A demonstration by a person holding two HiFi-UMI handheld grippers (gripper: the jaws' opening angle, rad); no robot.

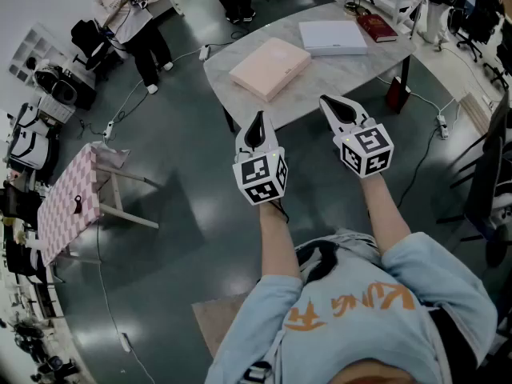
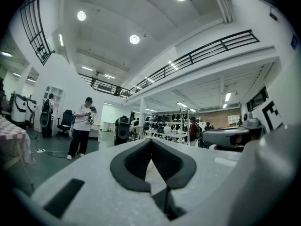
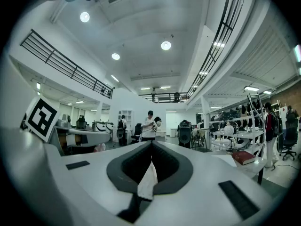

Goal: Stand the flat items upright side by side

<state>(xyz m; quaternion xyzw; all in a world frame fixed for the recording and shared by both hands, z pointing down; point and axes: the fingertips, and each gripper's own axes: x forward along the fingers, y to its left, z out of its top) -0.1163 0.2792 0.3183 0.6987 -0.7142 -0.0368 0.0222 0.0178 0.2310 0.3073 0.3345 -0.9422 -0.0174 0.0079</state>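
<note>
Three flat items lie on the pale marble table ahead: a pink one, a white one and a red book, which also shows low at the right of the right gripper view. My left gripper hangs in the air short of the table's near edge, jaws shut with nothing between them. My right gripper is held level over the near edge, also shut and empty. Neither touches any item.
A small table with a pink checked cloth stands at the left. A person stands far left on the dark floor, with cables trailing about. Desks and chairs crowd the right side and the back.
</note>
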